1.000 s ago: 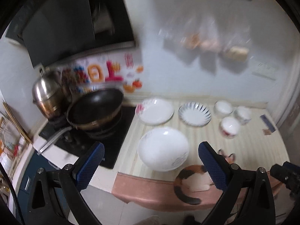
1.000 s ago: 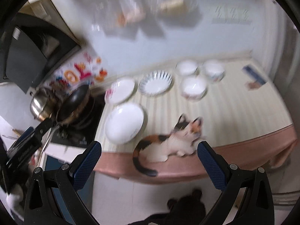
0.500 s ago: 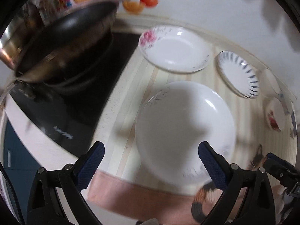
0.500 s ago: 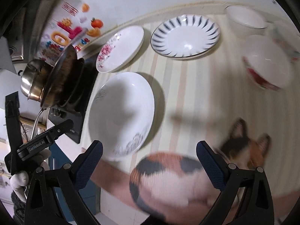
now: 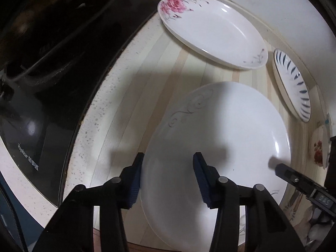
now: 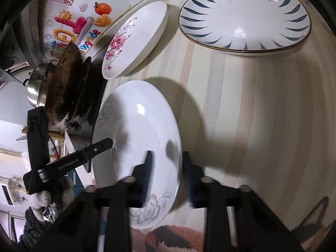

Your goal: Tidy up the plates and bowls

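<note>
Left gripper [image 5: 168, 174] and right gripper [image 6: 167, 172], jaws part-open, straddle opposite rims of the white plate [image 5: 220, 147]

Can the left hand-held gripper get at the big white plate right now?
Probably yes. The left hand-held gripper is open and straddles the near left rim of the big white plate, with nothing between them.

Left tool [image 5: 168, 177] perhaps astride plate [image 5: 220, 138] rim
</note>
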### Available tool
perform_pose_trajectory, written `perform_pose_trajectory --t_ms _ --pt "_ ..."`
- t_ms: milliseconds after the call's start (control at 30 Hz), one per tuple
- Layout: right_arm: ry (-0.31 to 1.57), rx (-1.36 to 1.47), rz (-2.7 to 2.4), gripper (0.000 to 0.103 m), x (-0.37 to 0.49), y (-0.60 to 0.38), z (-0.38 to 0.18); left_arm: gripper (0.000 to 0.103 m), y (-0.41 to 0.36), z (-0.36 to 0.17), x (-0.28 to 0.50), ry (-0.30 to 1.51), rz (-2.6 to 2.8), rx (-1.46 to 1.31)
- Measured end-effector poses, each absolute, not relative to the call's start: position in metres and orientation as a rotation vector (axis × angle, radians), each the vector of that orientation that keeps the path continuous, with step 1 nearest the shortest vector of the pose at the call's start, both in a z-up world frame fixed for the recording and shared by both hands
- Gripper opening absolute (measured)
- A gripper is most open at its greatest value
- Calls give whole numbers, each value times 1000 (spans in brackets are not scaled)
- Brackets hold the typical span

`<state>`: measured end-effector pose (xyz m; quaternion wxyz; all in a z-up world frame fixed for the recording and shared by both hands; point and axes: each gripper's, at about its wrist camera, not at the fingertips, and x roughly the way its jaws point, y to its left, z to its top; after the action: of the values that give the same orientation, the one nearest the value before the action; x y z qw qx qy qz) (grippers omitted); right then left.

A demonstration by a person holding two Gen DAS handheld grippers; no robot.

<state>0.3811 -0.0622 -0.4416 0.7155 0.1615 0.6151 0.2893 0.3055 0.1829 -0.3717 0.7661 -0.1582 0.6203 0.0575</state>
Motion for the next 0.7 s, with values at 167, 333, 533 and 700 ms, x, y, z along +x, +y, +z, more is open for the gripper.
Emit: perform_pose_trajectory --t_ms 167,333,533,700 --pt "1339 343 637 23 377 -61 -440 40 184 -366 294 1329 120 -350" --pt "1333 327 610 23 371 -73 -436 40 178 -359 290 1322 92 -343" --pt "1314 338 573 23 360 -104 -425 40 158 -342 272 1299 40 -304" --pt "1293 350 533 23 344 -141 -413 40 129 -328 262 1287 -16 -272"
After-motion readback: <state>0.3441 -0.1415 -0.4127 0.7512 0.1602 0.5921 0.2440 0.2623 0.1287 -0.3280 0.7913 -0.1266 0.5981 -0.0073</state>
